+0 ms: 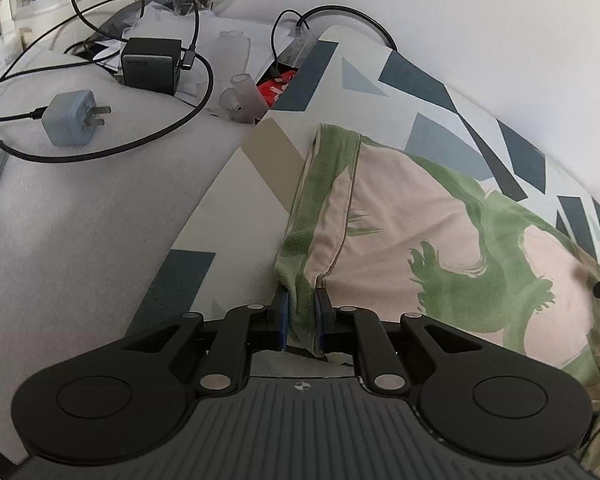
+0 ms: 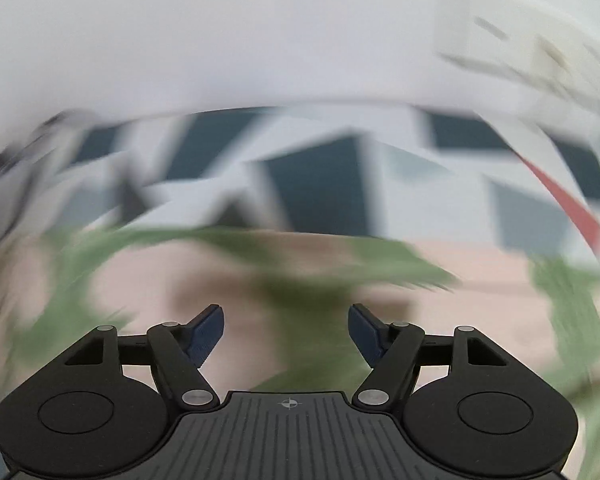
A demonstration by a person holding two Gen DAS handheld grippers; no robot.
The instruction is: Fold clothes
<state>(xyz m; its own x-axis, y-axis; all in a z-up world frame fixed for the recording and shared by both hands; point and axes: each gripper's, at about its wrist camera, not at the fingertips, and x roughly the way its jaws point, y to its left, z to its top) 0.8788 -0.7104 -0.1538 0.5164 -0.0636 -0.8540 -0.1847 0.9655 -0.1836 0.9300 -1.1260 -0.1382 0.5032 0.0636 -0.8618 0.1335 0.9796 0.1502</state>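
Cloth point(image 1: 400, 216) (pink, green print) lies centre-right on patterned sheet point(image 1: 440, 92). Left gripper point(image 1: 301, 320) clenched on its folded edge, bottom centre. Right gripper point(image 2: 286, 332) released, jaws apart above blurred cloth.

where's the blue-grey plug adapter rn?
Left wrist view, upper left: the blue-grey plug adapter lies on the white padding, prongs pointing right, below-left of the black charger brick and left of the patterned cloth.
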